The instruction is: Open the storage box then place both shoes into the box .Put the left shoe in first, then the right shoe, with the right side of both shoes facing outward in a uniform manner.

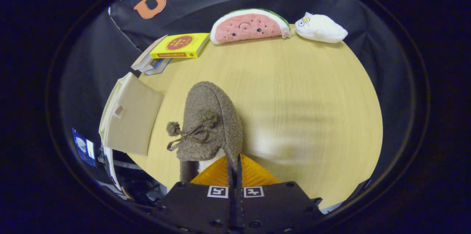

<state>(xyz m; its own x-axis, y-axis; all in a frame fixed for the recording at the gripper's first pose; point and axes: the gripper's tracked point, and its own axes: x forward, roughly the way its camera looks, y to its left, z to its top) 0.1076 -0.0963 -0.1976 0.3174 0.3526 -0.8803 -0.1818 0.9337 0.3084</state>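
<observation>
— Where the fingers meet, what have they got?

— The gripper (235,169) is clenched, its two fingers pressed together with barely a slit between them. They pinch the heel rim of a brown fuzzy shoe (210,123) — a slipper with a ribbon bow and two pompoms on its upper. Both fingers press on that rim, so it is a real grasp.

— How does the shoe sit?

— It stretches away from the fingertips, toe pointing toward the far edge of the round wooden table (301,90), a little to the left of the fingers. Whether its sole touches the tabletop or hangs just above, I cannot tell.

— And the storage box?

— A beige storage box (130,118) stands at the table's left edge, just beside the shoe but apart from it. Its broad flat face tilts toward the table, with a small pull tab on it. I cannot tell if it is open.

— Farther on?

— Along the far left edge lies a stack of books (162,55), a yellow book (182,45) on top. At the far edge rests a watermelon-slice plush (248,26), and just right of it, nearly touching, a white plush toy (322,28).
</observation>
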